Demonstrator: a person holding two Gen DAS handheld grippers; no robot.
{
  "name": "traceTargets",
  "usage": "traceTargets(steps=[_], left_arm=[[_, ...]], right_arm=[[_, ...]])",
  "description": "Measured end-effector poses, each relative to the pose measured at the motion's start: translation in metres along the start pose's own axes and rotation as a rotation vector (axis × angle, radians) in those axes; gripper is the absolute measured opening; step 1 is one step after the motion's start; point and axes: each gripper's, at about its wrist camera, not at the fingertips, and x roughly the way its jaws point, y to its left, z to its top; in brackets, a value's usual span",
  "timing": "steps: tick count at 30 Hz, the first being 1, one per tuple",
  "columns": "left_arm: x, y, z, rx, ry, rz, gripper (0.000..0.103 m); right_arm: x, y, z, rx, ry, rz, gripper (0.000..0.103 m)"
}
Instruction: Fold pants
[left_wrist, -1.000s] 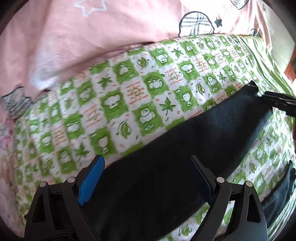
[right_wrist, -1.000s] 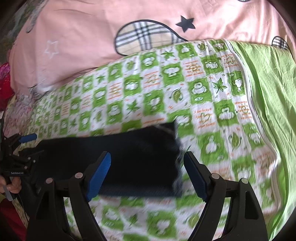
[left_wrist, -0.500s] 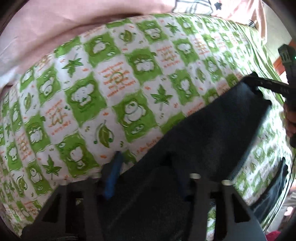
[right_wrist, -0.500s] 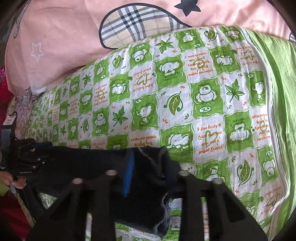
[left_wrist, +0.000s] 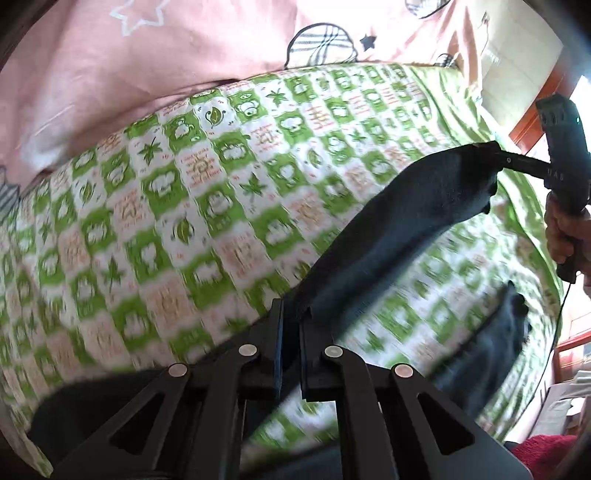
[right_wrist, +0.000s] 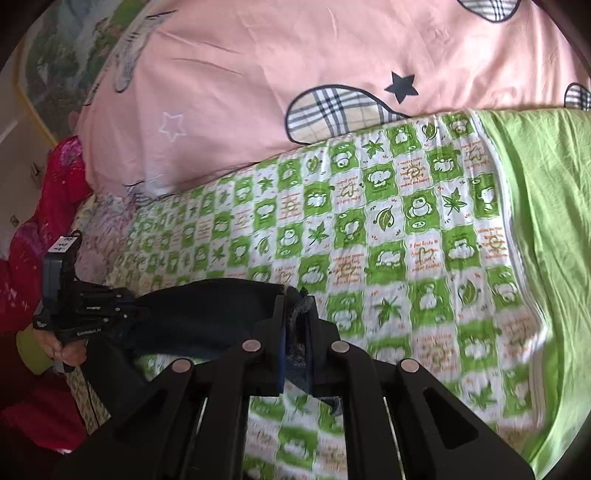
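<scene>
The dark pants (left_wrist: 399, 236) hang stretched between my two grippers, lifted above the green checked bedspread (left_wrist: 192, 206). My left gripper (left_wrist: 291, 325) is shut on one end of the pants. My right gripper (right_wrist: 297, 325) is shut on the other end, with a frayed cloth edge between its pads. The pants (right_wrist: 207, 310) sag a little in the middle. Each view shows the other gripper at the cloth's far end: the right one (left_wrist: 517, 162) and the left one (right_wrist: 92, 306). A second dark part (left_wrist: 495, 343) hangs lower right.
A pink quilt (right_wrist: 295, 74) with stars and plaid shapes lies along the back of the bed. A plain green sheet (right_wrist: 546, 221) covers the right side. Red bedding (right_wrist: 55, 206) is piled at the left edge. A window frame (left_wrist: 543, 107) stands beyond the bed.
Both grippers went from open over the flat pants to shut on the cloth. They have lifted the pants off the bedspread, and the views have pulled back.
</scene>
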Motion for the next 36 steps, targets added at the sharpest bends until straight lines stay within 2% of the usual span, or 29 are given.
traceTargets(steps=[2, 8, 16, 24, 36], left_arm=[[-0.015, -0.008, -0.016, -0.016, -0.008, -0.012, 0.004], [-0.047, -0.032, -0.073, -0.048, -0.016, -0.046, 0.004], [-0.059, -0.068, -0.122, -0.067, 0.003, -0.080, 0.004], [-0.059, -0.092, -0.152, -0.068, 0.027, -0.094, 0.004], [-0.034, -0.102, -0.179, -0.078, 0.094, -0.088, 0.005]], right_arm=[[-0.013, 0.005, -0.014, -0.028, -0.015, 0.002, 0.009], [-0.037, 0.019, -0.058, -0.089, 0.046, -0.009, 0.009], [-0.053, 0.027, -0.112, -0.139, 0.114, -0.052, 0.008], [-0.068, 0.031, -0.145, -0.217, 0.161, -0.097, 0.008], [-0.058, 0.029, -0.179, -0.285, 0.262, -0.140, 0.008]])
